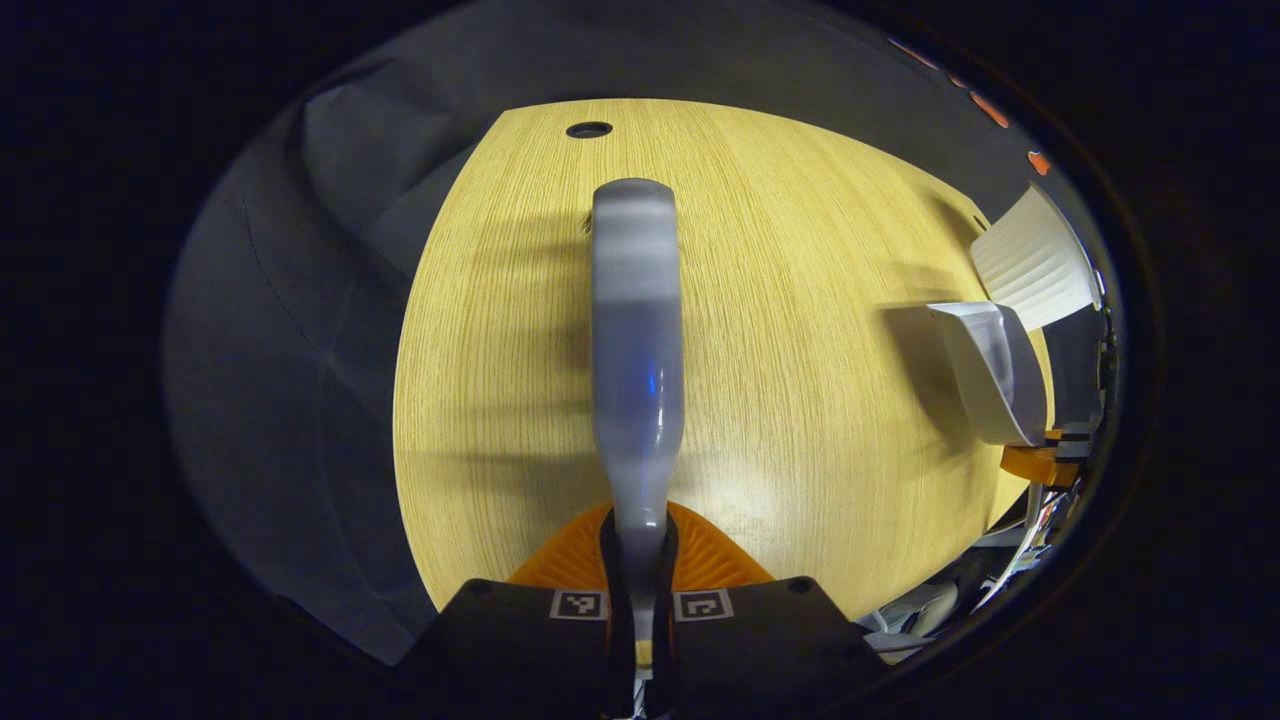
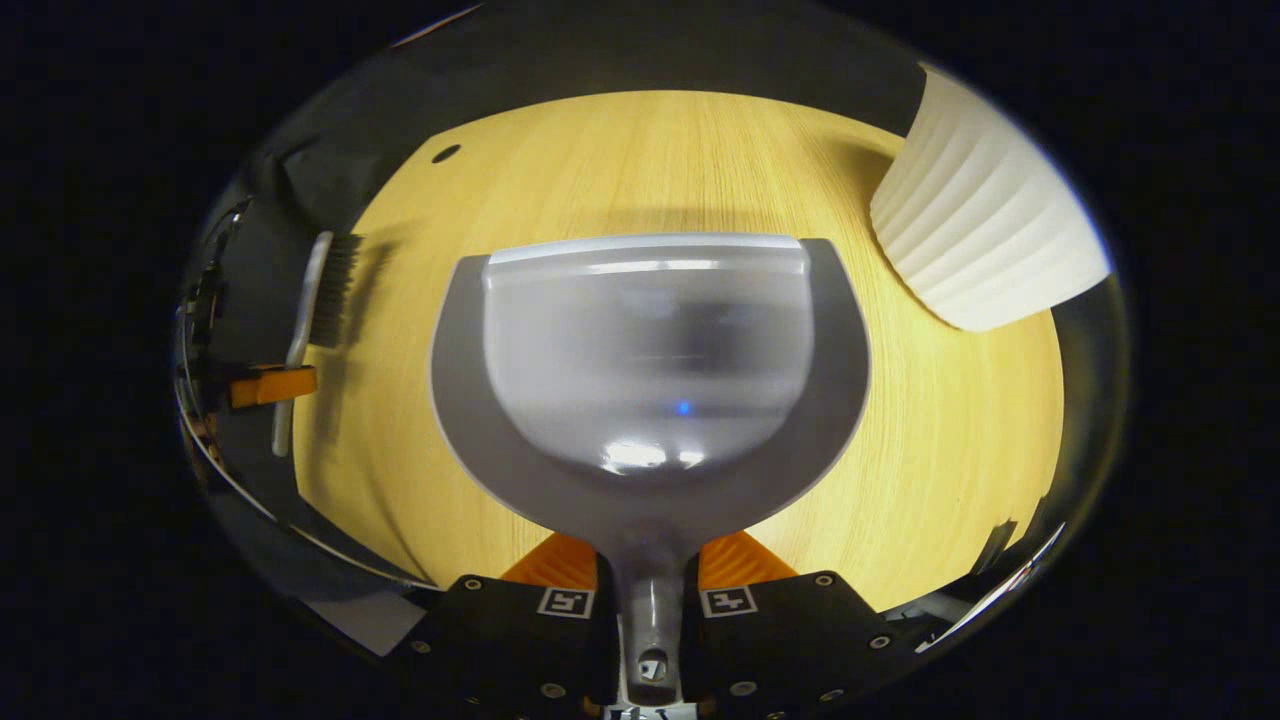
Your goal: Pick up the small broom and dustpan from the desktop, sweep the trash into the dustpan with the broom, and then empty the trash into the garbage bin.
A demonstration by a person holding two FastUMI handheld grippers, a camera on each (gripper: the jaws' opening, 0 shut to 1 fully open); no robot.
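The broom point(image 1: 637, 360) is held in the left gripper point(image 1: 638, 585), whose two fingers are clenched on the thin end of its handle; the body of the broom projects straight forward over the wooden desktop point(image 1: 800, 300), clear of the surface as far as its shadow indicates. In the right gripper view the same broom point(image 2: 318, 290) appears at the far left with its bristles pointing across the desk. The dustpan point(image 2: 650, 380) is held in the right gripper point(image 2: 650, 600), whose fingers are clamped on the stem of its handle; the pan faces forward with its front lip toward the far side of the desk, and it appears in the left gripper view at the right edge point(image 1: 990, 370). The ribbed white garbage bin point(image 2: 985, 240) stands near the right-hand far corner of the desk, just beyond the pan. No trash can be made out in the pan or on the desk, so the stage of the task cannot be fixed with certainty. Risks from here: the broom is gripped only at its thin end, so side load during a stroke could twist it between the fingers; tilting the pan forward early would spill any contents short of the bin; a wide swing could knock the bin. Both grippers are held roughly level, pointing across the desk, well apart from each other.
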